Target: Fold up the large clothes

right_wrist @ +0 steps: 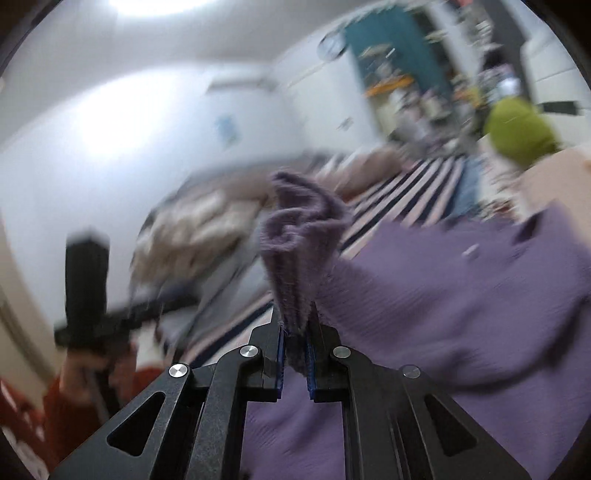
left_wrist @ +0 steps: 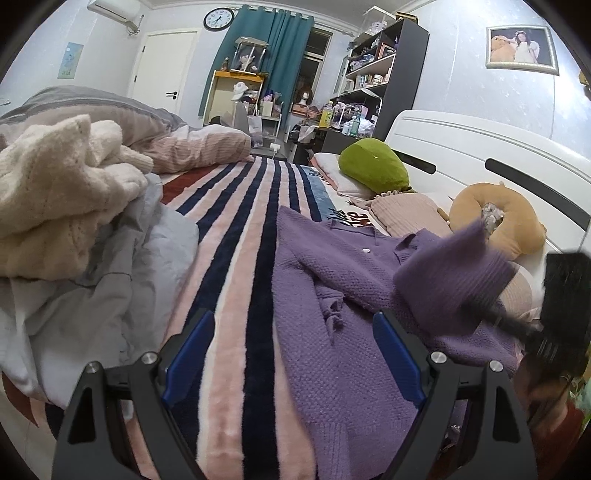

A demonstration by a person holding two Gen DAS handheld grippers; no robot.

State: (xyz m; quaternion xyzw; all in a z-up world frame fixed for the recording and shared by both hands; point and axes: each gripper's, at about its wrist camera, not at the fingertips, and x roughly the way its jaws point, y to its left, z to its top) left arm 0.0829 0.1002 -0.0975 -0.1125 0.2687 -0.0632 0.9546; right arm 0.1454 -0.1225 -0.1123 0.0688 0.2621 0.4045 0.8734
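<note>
Knitted purple cardigan cuff in right gripper

Left tool gaping, right tool clamped (tilted)

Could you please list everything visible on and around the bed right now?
purple sweater: one, purple knit, spread on the blanket; sleeve lifted
striped blanket: one, pink and navy, covering the bed
cream knit: one, cream, piled at left
grey cloth: one, pale grey, crumpled under the cream knit
green cushion: one, green, by the headboard
neck pillow: one, tan, right of the green cushion
wall clock: one, white face, beside the teal curtain
left gripper: jaws open, empty
right gripper: jaws shut on the sleeve
</note>
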